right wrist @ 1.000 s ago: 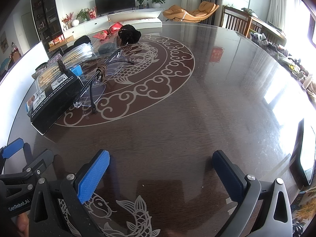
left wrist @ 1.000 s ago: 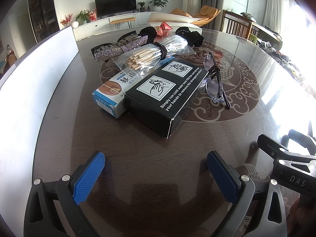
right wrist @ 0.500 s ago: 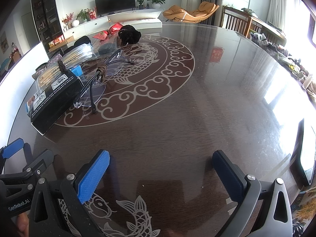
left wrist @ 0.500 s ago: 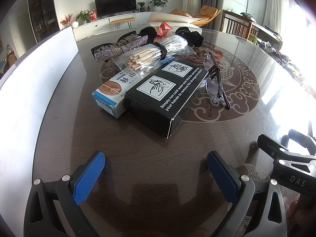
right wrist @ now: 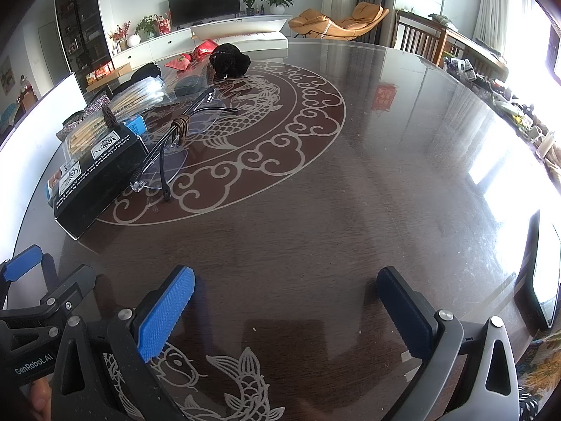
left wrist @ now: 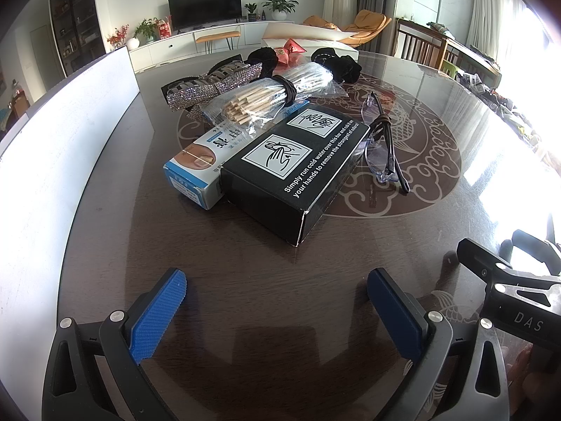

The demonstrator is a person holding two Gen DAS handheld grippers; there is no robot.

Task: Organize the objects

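left wrist | left tongs (left wrist: 277,310) unmoved, agape | black box (left wrist: 294,165) unshifted

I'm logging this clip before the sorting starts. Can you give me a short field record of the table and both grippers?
surface: round dark table with koi pattern
black box: flat, beside blue-white box
stick bundle: bagged, lying on the boxes
glasses: right of black box
left gripper: open, empty
right gripper: open, empty
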